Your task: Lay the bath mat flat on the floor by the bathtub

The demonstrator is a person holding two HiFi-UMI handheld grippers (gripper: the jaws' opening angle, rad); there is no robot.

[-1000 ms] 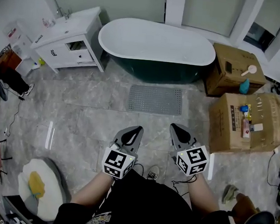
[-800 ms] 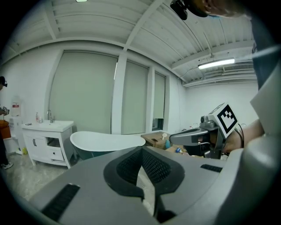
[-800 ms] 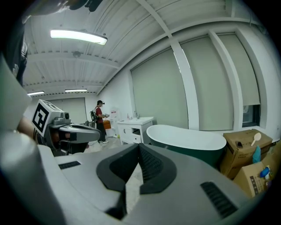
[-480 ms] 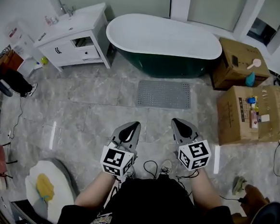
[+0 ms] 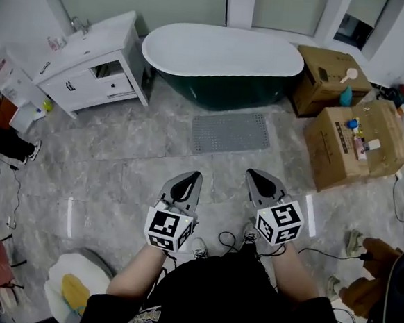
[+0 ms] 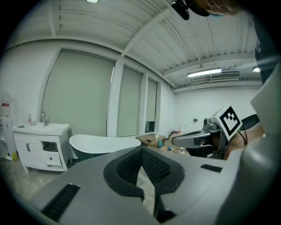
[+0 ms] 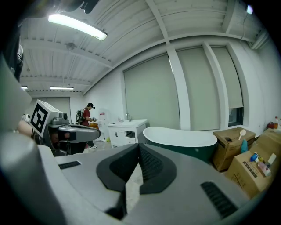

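Note:
A grey bath mat (image 5: 231, 132) lies spread flat on the marble floor just in front of the bathtub (image 5: 223, 54), which is white inside and dark green outside. Both grippers hover near the person's waist, well short of the mat. My left gripper (image 5: 190, 179) is shut with nothing between its jaws. My right gripper (image 5: 258, 177) is likewise shut and empty. In the left gripper view the tub (image 6: 103, 143) stands ahead and the right gripper's marker cube (image 6: 228, 120) shows at the right. The right gripper view also shows the tub (image 7: 180, 137) ahead.
A white vanity cabinet (image 5: 81, 64) stands left of the tub. Two cardboard boxes (image 5: 355, 141) with small items on top sit at the right. A white and yellow cushion (image 5: 73, 290) lies at the lower left. Cables trail by the person's shoes (image 5: 199, 248). A person (image 7: 86, 117) stands far off.
The head view has shifted, so the tub and mat now sit slightly further left and tilted. Both grippers stay shut and keep the same place in front of the person.

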